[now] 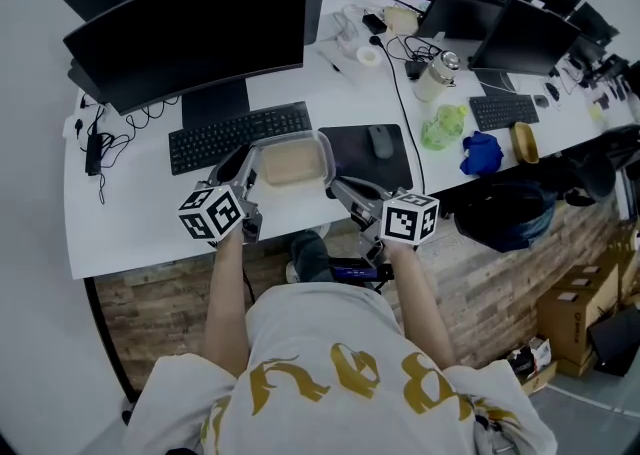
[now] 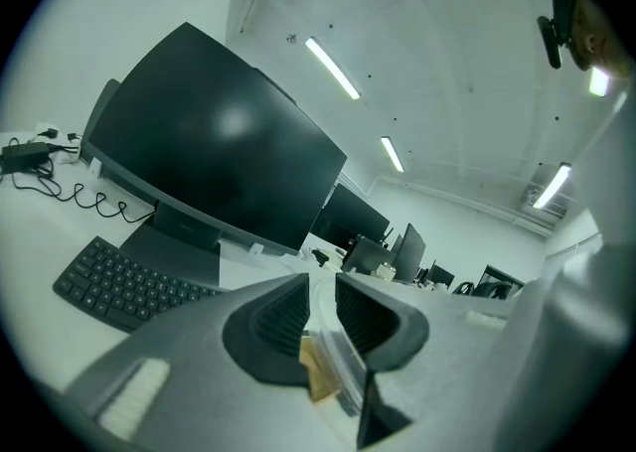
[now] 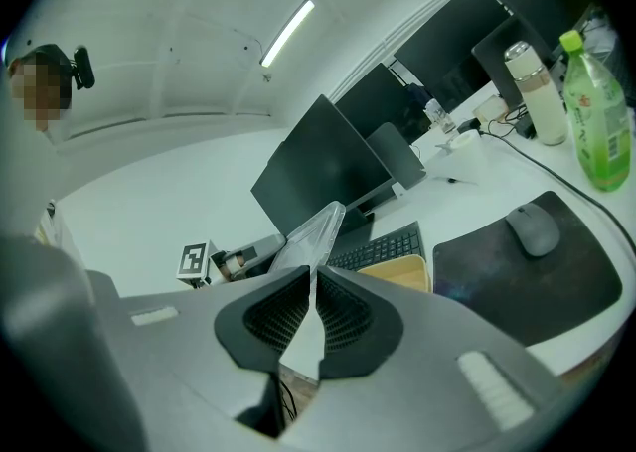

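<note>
Here we clamp our left hand-held gripper (image 2: 320,293) on the rim of the tan box (image 1: 290,165), at the near right corner of the keyboard (image 1: 238,136) on the surface (image 1: 130,223). Our right hand-held gripper (image 3: 311,289) pinches the edge of its clear lid (image 3: 310,233).

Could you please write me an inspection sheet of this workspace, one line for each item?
Surface: white desk with a black mouse pad.
Job's things: tan container in front of the keyboard; clear lid raised and tilted.
Clutter: mouse, white flask, green bottle, blue cloth.
Grippers: left gripper shut on the tan container's rim; right gripper shut on the clear lid.
Cables: black cable running past the mouse pad; loose cables at the desk's left end.
Surroundings: monitors behind; cardboard boxes on the floor.
</note>
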`<state>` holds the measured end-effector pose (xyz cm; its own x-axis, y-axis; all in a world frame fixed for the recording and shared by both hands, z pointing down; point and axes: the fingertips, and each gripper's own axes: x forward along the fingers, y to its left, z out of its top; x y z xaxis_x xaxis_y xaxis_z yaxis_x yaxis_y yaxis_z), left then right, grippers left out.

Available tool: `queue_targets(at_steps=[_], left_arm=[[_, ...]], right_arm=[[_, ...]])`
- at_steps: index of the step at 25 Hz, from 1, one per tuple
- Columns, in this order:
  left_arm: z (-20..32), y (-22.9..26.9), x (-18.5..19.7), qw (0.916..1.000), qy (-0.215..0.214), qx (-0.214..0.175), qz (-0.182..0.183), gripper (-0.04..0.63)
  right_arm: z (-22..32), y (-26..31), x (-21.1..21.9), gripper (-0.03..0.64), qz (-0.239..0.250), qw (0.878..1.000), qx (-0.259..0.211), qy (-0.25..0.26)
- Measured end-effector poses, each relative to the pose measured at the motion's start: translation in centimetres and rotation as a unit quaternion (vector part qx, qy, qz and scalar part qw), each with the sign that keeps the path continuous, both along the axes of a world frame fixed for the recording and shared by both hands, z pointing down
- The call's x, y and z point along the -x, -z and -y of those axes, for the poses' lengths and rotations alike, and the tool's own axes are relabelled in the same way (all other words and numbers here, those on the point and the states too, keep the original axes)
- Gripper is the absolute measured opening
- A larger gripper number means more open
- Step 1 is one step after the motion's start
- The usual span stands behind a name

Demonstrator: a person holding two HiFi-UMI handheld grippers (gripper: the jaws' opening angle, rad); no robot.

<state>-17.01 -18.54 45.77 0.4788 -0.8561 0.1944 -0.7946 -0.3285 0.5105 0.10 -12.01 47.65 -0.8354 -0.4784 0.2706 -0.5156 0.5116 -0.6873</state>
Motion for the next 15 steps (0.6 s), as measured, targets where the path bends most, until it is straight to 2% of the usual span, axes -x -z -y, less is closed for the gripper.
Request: queue_targets(at_steps=[15], left_arm=[[-0.1, -0.6, 1.4, 0.9998, 0.017, 0.007, -0.004, 0.083]], right_arm=[[0.2, -0.6, 1.3, 0.041, -0.004, 1.0, 0.006, 0.018]])
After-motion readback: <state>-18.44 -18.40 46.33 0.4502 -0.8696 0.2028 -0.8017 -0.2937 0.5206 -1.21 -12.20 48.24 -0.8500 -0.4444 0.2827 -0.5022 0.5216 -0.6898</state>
